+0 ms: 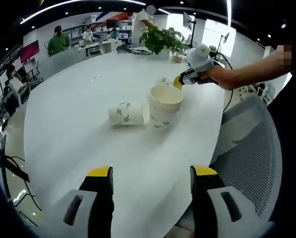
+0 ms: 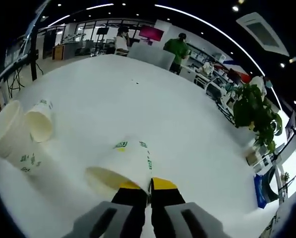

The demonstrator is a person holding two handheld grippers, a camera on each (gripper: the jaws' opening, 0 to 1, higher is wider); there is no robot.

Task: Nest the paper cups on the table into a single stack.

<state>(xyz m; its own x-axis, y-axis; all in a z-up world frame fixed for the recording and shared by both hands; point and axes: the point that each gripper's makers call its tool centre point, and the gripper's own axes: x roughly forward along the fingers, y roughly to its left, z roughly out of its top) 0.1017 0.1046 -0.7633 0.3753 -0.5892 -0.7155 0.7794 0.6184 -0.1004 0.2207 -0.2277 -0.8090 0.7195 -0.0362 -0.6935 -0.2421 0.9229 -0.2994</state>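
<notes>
A stack of white paper cups (image 1: 165, 105) stands upright in the middle of the white table (image 1: 78, 99). One single cup (image 1: 126, 113) with a green print lies on its side just left of the stack. My left gripper (image 1: 150, 184) is open and empty, low over the near table edge. My right gripper (image 1: 179, 81) comes in from the right, held by a hand, just behind the stack. In the right gripper view, my right gripper (image 2: 148, 187) is shut on the rim of another paper cup (image 2: 130, 161). The stack (image 2: 9, 139) and the lying cup (image 2: 39, 124) are at far left.
A potted plant (image 1: 160, 38) (image 2: 254, 111) stands at the far end of the table. A grey mesh chair (image 1: 252, 144) sits beside the table's right edge. People sit at desks (image 1: 58, 42) beyond the table.
</notes>
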